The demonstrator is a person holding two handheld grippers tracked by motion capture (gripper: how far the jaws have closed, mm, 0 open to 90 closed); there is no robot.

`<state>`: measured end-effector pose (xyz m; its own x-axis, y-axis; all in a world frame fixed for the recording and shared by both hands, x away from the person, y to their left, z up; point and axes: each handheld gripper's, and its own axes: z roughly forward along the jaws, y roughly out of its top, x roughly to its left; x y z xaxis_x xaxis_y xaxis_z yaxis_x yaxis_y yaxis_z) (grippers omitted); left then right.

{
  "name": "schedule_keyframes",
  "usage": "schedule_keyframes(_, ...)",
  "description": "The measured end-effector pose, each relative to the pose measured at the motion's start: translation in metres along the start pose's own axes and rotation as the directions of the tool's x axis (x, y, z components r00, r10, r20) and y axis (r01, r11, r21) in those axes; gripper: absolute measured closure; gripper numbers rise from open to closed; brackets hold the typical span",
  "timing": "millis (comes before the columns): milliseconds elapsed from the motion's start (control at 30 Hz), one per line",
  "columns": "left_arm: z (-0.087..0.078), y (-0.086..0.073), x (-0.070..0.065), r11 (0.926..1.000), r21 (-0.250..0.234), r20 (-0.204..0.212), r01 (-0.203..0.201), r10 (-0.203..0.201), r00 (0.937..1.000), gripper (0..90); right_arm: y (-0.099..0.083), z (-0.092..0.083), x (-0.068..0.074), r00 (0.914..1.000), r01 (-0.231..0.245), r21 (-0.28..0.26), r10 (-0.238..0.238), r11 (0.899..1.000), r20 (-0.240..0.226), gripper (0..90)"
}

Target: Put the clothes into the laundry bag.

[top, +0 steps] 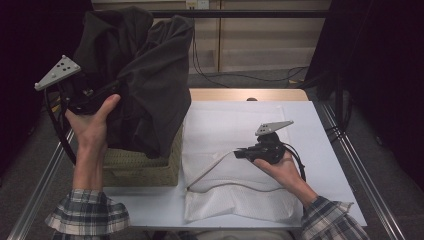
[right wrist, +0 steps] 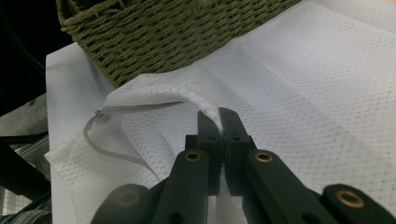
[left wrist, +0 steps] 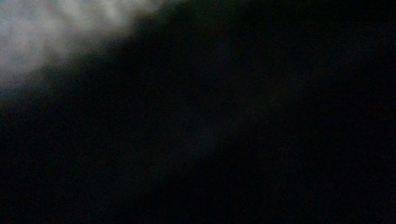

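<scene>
Well, white bag [right wrist: 299,93] edge btwn R jaws.

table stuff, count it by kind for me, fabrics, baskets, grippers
Fabric pieces: 2, a dark garment lifted by the left gripper and a white mesh bag pinched by the right gripper
Baskets: 1, a woven basket
Grippers: 2
Total: 5
</scene>
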<state>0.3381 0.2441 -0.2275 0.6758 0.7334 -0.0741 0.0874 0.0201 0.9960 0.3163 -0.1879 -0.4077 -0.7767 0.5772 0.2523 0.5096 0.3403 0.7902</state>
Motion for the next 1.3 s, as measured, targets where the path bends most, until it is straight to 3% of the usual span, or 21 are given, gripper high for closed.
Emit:
schedule_keyframes(133,-0.003,0.008,-0.012,0.9998,-0.015,0.018,-0.014,0.014,0.9997,70.4,0.0,-0.001,0.0,1.0,0.009,-0.007,-0.009,1.0,0.0,89.1)
schedule_keyframes(400,0.001,0.015,-0.034,0.9988,-0.016,0.094,-0.047,0.048,0.9944,70.4,0.003,-0.004,-0.001,1.0,0.006,-0.015,-0.006,1.0,-0.002,89.1)
schedule_keyframes(533,0.007,0.003,-0.043,0.9994,-0.011,0.141,-0.034,0.035,0.9894,70.4,0.003,-0.004,-0.001,1.0,0.004,-0.015,-0.004,1.0,0.0,89.1)
schedule_keyframes(567,0.01,-0.001,-0.046,0.9999,-0.013,0.153,-0.005,0.007,0.9882,70.3,0.003,-0.004,-0.001,1.0,0.004,-0.013,-0.004,1.0,0.002,89.1)
schedule_keyframes(667,0.016,-0.012,-0.054,0.999,0.033,0.182,-0.029,0.022,0.9831,70.3,0.004,-0.004,-0.002,1.0,0.006,-0.014,-0.005,1.0,0.007,89.1)
schedule_keyframes(833,0.025,-0.027,-0.066,0.9991,0.042,0.25,-0.009,-0.002,0.9682,70.3,0.006,-0.006,-0.003,0.9999,0.007,-0.016,-0.006,1.0,0.013,89.1)
schedule_keyframes(933,0.026,-0.035,-0.074,0.998,0.058,0.282,-0.024,0.007,0.9595,70.3,0.007,-0.007,-0.003,0.9997,0.014,-0.015,-0.013,1.0,0.018,89.1)
schedule_keyframes(1033,0.023,-0.041,-0.081,0.9949,0.078,0.295,-0.063,0.038,0.9548,70.3,0.007,-0.011,-0.004,0.9996,0.013,-0.013,-0.013,1.0,0.025,89.1)
schedule_keyframes(1167,0.019,-0.052,-0.086,0.9946,0.082,0.315,-0.064,0.035,0.9486,70.3,0.006,-0.016,-0.006,0.9997,-0.003,-0.028,0.004,1.0,0.024,89.1)
schedule_keyframes(1233,0.018,-0.057,-0.089,0.9954,0.087,0.33,-0.041,0.01,0.9438,70.3,0.005,-0.017,-0.008,0.9997,-0.005,-0.038,0.006,0.999,0.022,89.1)
schedule_keyframes(1267,0.018,-0.059,-0.09,0.994,0.094,0.331,-0.056,0.022,0.9434,70.3,0.005,-0.017,-0.009,0.9998,-0.005,-0.043,0.006,0.999,0.021,89.1)
schedule_keyframes(1300,0.017,-0.061,-0.092,0.9947,0.093,0.331,-0.046,0.012,0.9435,70.2,0.005,-0.017,-0.009,0.9998,-0.007,-0.044,0.008,0.999,0.021,89.1)
